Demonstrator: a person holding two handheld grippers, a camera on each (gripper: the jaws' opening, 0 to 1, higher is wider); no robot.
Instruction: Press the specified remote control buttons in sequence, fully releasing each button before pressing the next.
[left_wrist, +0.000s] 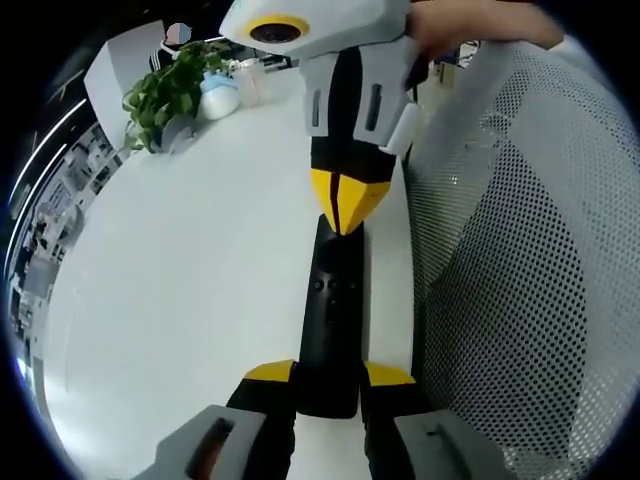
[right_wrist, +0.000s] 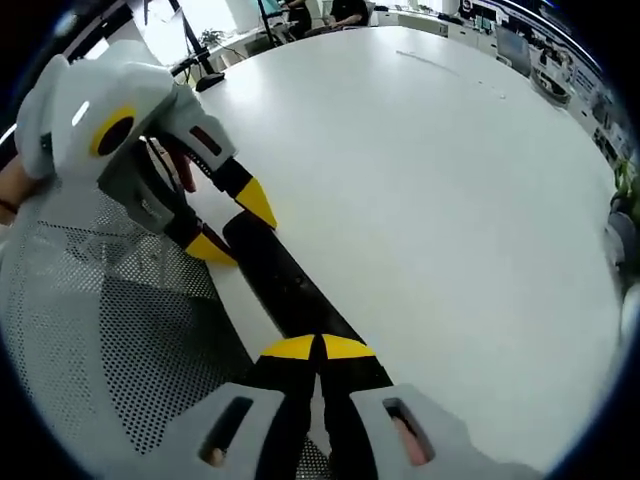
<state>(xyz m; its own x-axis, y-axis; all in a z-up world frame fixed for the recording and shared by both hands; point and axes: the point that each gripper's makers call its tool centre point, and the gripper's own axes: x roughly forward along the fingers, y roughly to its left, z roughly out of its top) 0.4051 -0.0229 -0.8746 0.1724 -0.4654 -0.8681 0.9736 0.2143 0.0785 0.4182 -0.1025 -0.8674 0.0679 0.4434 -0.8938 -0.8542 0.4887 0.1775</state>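
Observation:
A long black remote (left_wrist: 332, 300) lies on the white table (left_wrist: 200, 280) close to its edge, buttons facing up. My left gripper (left_wrist: 329, 373) is shut on the remote's near end, one yellow tip on each side. My right gripper (left_wrist: 347, 205) reaches in from the top, shut, its joined yellow tips resting on the remote's far part. In the right gripper view the shut right gripper (right_wrist: 319, 347) sits on top of the remote (right_wrist: 285, 285), and the left gripper (right_wrist: 232, 225) clasps the remote's other end at upper left.
A grey mesh chair back (left_wrist: 520, 260) stands right beside the table edge and the remote. At the table's far end sit a potted plant (left_wrist: 170, 90) and a white and blue object (left_wrist: 218, 95). A hand (left_wrist: 455, 25) holds the right gripper.

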